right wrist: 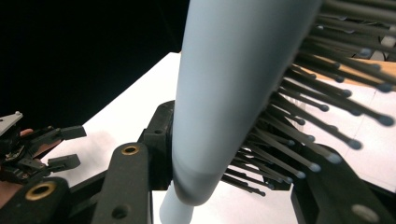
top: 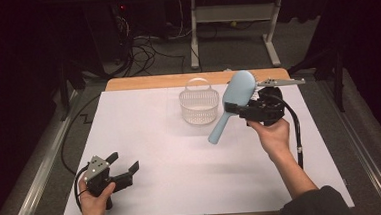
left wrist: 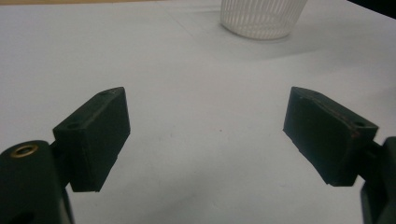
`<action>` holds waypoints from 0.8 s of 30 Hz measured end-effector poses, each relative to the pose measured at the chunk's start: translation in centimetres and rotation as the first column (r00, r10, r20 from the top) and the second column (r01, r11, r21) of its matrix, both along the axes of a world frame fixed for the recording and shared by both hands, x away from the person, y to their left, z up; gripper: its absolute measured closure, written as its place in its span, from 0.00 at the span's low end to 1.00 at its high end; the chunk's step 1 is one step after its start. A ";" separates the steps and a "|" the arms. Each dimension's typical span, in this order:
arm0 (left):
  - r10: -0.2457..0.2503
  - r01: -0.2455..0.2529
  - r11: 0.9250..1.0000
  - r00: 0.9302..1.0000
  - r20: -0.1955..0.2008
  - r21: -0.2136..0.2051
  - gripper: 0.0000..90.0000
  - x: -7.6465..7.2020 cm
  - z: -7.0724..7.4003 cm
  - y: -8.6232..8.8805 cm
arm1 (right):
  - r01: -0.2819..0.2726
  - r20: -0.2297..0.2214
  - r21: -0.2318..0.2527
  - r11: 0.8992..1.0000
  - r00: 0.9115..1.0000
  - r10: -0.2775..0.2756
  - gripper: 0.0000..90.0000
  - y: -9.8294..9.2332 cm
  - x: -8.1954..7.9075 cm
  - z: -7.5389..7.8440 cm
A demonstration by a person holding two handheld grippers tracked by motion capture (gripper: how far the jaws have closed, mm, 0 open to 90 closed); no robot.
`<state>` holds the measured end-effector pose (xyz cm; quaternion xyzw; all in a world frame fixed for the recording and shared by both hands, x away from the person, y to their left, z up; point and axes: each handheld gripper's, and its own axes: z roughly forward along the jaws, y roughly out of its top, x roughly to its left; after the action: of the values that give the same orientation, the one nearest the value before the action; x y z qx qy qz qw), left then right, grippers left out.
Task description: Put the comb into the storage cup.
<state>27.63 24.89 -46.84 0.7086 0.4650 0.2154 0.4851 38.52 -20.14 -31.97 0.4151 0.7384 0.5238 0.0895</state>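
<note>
The right tongs pinch a pale blue hairbrush at the neck, where the handle meets the head, and hold it clear of the white worktop. In the high view the brush hangs at about two o'clock from the worktop's middle, tilted, its oval head up toward one o'clock and its handle slanting down toward seven o'clock. The bristle side faces the right hand, which carries the tongs from below. In the right gripper view the blue back of the brush runs up the middle between the two black jaws, and the dark, ball-tipped bristles fan out toward three o'clock.

A white slatted basket with a thin hoop handle stands on the worktop just beside the brush, at its nine o'clock side, not touching it.

The left tongs sit low at about seven o'clock on the worktop, in the left hand, spread wide with nothing between them. In the left gripper view, bare white surface lies between the jaws and the basket's base stands at twelve o'clock beyond them.
</note>
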 end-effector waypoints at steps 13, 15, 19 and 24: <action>-0.001 0.001 1.000 1.000 -0.001 0.006 0.17 0.0 0.0 0.0 | 0.004 0.015 -0.017 1.000 1.000 -0.003 0.62 0.8 1.1 1.3; 0.000 0.000 1.000 1.000 -0.002 0.007 0.17 0.0 0.0 0.0 | 0.005 0.019 -0.017 1.000 1.000 -0.005 0.61 1.0 1.3 1.5; -0.001 0.001 1.000 1.000 -0.001 0.009 0.17 0.0 0.0 0.0 | 0.011 0.025 -0.021 1.000 1.000 -0.010 0.62 1.4 1.8 1.9; -0.005 0.005 1.000 1.000 -0.001 0.014 0.17 0.0 -0.1 -0.1 | 0.024 0.030 -0.022 0.999 0.999 -0.023 0.61 1.8 2.5 2.3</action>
<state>27.65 24.83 -46.91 0.7130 0.4620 0.2172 0.4806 40.97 -18.32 -29.66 0.4147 0.7381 0.5205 0.1114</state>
